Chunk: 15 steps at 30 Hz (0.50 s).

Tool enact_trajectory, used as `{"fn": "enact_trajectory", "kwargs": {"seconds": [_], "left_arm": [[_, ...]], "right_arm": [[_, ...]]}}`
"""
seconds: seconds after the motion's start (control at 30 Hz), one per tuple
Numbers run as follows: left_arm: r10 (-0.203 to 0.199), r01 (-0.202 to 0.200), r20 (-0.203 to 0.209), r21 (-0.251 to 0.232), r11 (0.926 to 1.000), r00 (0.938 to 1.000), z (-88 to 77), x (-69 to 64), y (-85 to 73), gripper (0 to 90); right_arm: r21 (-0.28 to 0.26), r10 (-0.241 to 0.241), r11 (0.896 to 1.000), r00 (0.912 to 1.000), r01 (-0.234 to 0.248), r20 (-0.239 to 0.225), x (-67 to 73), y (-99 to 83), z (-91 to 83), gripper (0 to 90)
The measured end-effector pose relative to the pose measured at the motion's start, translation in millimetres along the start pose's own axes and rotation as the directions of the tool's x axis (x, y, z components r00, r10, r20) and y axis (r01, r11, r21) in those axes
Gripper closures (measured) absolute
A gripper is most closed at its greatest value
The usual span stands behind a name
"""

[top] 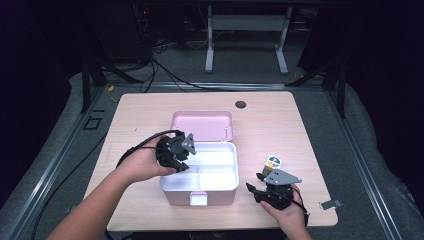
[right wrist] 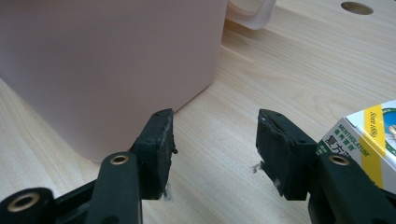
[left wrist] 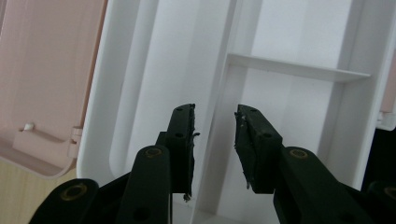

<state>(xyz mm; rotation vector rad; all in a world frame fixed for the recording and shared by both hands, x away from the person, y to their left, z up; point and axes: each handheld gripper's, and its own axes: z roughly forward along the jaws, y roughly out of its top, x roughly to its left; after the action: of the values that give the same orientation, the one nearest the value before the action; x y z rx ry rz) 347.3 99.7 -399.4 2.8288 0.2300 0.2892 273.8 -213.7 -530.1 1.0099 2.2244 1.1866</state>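
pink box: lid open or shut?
Open. The lid lies flipped back flat on the table behind the box, exposing the white divided compartments, which look empty.

my left gripper [left wrist: 214,140] has open compartment [left wrist: 289,116] below; a divider [left wrist: 219,130] sits between its jaws. right gripper [right wrist: 215,149] squeezed between box wall [right wrist: 116,70] and carton [right wrist: 369,135].

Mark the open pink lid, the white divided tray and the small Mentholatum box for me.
pink lid [top: 202,124], high view, its inner face.
white divided tray [top: 219,157], high view, the divider wall.
Mentholatum box [right wrist: 369,135], right gripper view, its printed side.
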Motion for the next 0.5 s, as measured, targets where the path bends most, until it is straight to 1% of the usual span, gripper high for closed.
{"fn": "enact_trajectory", "kwargs": {"seconds": [0.07,0.1,0.13,0.23,0.3,0.33,0.37,0.43,0.5], "left_arm": [[0.020,-0.020,-0.008,0.034,0.9992,0.9998,2.0,1.0,3.5,67.7],[0.029,-0.029,-0.004,0.053,0.9982,0.9996,3.3,1.8,5.2,67.7],[0.036,-0.035,-0.009,0.072,0.9968,0.9993,4.1,1.9,7.3,67.8],[0.059,-0.059,0.004,0.114,0.9918,0.9983,4.8,3.1,15.5,68.5],[0.063,-0.064,0.009,0.117,0.9911,0.9980,5.2,3.1,17.3,68.6],[0.073,-0.075,0.018,0.133,0.9883,0.9972,6.7,2.8,22.6,68.5],[0.073,-0.075,0.018,0.133,0.9883,0.9972,6.7,2.8,22.6,68.6],[0.087,-0.091,0.031,0.164,0.9823,0.9957,11.7,1.2,29.9,69.7],[0.089,-0.094,0.040,0.178,0.9795,0.9952,14.8,1.0,33.4,72.5]], "right_arm": [[0.002,-0.001,1.000,1.0000,0.001,0.001,-0.5,-0.1,0.0,46.7],[0.002,0.000,1.000,1.0000,0.000,0.000,-0.6,-0.1,0.2,46.7],[0.004,0.000,1.000,1.0000,0.000,-0.002,-0.7,-0.2,0.3,46.6],[0.006,-0.002,1.000,1.0000,0.002,-0.007,-0.1,-0.6,1.5,46.5],[0.005,-0.003,1.000,1.0000,0.003,-0.009,0.1,-0.5,1.5,46.5],[0.005,-0.003,1.000,1.0000,0.003,-0.009,0.1,-0.4,1.4,46.4],[0.005,-0.003,1.000,1.0000,0.003,-0.009,0.1,-0.4,1.4,46.4],[0.010,-0.003,1.000,0.9999,0.003,-0.011,-0.4,-0.2,0.4,46.1],[0.001,0.000,1.000,1.0000,0.000,-0.008,-0.4,-0.2,0.3,45.9]]}}
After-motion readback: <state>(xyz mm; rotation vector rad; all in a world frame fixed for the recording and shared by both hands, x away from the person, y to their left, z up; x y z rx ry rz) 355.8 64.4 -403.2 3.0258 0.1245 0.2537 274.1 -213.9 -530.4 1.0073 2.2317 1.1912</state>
